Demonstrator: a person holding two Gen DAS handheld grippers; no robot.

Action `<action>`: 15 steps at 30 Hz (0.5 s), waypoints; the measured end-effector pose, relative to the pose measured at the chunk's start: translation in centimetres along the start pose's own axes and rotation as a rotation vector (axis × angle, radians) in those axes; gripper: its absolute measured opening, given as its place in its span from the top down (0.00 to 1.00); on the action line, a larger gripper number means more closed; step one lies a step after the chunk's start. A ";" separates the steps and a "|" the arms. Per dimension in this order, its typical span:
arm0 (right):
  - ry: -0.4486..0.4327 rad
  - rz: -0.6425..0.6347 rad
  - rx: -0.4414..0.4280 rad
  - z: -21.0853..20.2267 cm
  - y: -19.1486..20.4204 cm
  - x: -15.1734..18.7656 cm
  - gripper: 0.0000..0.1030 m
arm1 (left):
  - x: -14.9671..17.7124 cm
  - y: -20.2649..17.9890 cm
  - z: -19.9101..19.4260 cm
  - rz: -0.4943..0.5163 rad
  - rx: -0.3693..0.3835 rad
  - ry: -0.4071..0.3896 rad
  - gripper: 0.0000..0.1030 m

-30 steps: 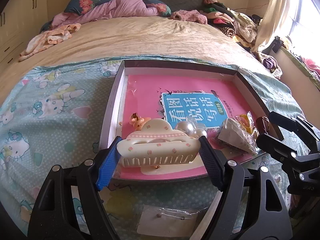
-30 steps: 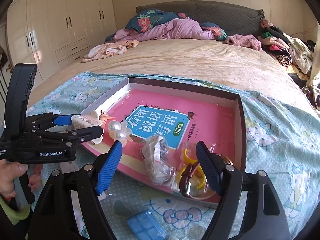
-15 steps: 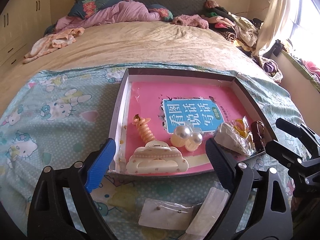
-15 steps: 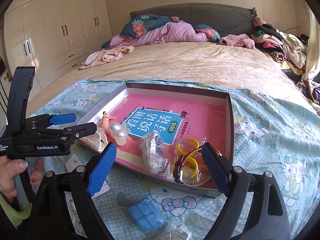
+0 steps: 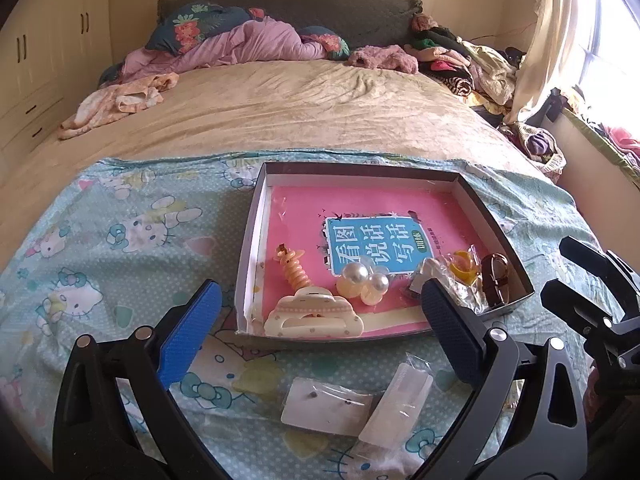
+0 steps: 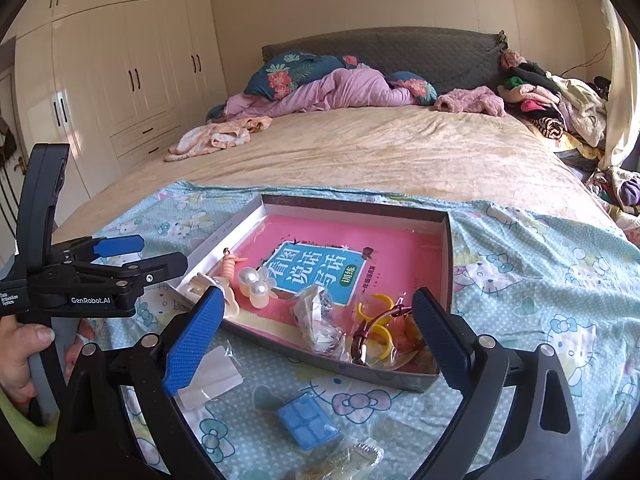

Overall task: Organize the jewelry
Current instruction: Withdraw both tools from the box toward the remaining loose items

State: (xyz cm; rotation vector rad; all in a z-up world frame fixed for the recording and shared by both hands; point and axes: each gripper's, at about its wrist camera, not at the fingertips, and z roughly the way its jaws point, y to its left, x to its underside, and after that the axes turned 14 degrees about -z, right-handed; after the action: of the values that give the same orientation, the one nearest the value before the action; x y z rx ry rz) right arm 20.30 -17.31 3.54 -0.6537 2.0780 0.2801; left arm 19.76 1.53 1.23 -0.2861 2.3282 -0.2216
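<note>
A shallow grey box (image 5: 252, 232) (image 6: 447, 248) with a pink book inside lies on the Hello Kitty cloth. In it lie a cream hair claw clip (image 5: 314, 317) (image 6: 224, 296), an orange spiral hair tie (image 5: 294, 270), a pearl clip (image 5: 362, 282) (image 6: 254, 284), a crumpled clear bag (image 6: 318, 320), yellow rings (image 6: 378, 320) and a brown clip (image 5: 494, 280). My left gripper (image 5: 316, 332) is open and empty, just in front of the box's near edge. My right gripper (image 6: 316, 336) is open and empty, over the box's near right corner.
On the cloth in front of the box lie a white earring card (image 5: 326, 404), a clear packet (image 5: 396, 404) (image 6: 208, 376), a small blue case (image 6: 306, 420) and a foil-edged packet (image 6: 340, 458). Bedding and clothes are piled at the bed's far end and right side.
My left gripper opened and let go of the cream claw clip, which now lies in the box's near left corner. Both grippers pulled back from the box.
</note>
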 end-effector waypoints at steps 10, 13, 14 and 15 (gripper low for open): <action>-0.042 -0.012 0.008 -2.9 0.4 -0.4 0.08 | 0.2 -0.6 -2.9 0.010 0.012 -0.046 0.09; -0.053 -0.017 0.008 -3.6 0.7 -0.4 0.08 | 0.3 -0.7 -3.6 0.007 0.014 -0.054 0.09; -0.055 -0.019 0.009 -3.9 0.8 -0.4 0.08 | 0.4 -0.7 -3.9 0.007 0.015 -0.058 0.09; -0.059 -0.021 0.009 -4.1 0.8 -0.4 0.08 | 0.5 -0.6 -4.1 0.008 0.015 -0.060 0.09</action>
State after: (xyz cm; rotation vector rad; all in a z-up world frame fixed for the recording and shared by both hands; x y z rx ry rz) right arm 17.12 -18.23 6.16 -0.6545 2.0141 0.2748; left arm 16.61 1.11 3.88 -0.2729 2.2670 -0.2232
